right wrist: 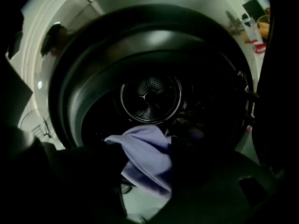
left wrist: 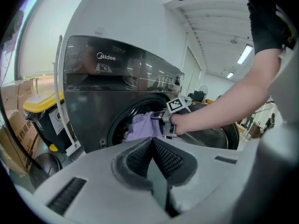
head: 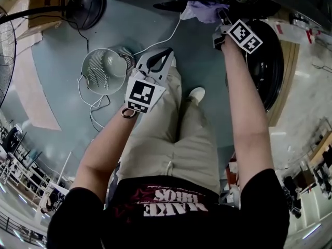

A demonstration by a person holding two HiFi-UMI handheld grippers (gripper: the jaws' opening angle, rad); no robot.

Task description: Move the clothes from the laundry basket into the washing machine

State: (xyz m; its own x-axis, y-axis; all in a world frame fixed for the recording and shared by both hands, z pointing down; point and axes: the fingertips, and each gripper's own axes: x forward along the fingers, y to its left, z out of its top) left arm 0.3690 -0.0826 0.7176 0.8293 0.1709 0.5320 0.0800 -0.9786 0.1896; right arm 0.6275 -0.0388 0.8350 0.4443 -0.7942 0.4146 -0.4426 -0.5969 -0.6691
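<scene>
At the mouth of the washing machine [left wrist: 100, 73]: we have the right gripper [head: 224, 17] reaching into the round opening, with the lilac cloth [right wrist: 148, 158] lying in the gap between its jaws. In the right gripper view the jaws stand apart, and we judge that the pads no longer press on the fabric; it sits loose between them.

Key relation: the drum's back plate [right wrist: 150, 96] is dead ahead of the right gripper and deeper in. The cloth sits low and near, at the lip of the opening. Its long axis runs roughly along the gripper's own pointing line, from a fold up near the drum down and back toward the camera. We judge the near end may hang over the lip instead of inside. Any push should therefore go straight forward, into the drum.

The left gripper [left wrist: 152, 143] has its jaws closed together on nothing. It is held back by the person's thigh, well apart from the opening, pointing toward the machine front. The right hand is plainly the nearer one to the cloth.

The laundry basket [head: 91, 61] stands on the floor, nearer the left gripper; we see no clothes in it from the head view. The door [head: 265, 61] is swung open to the right of the right arm.
</scene>
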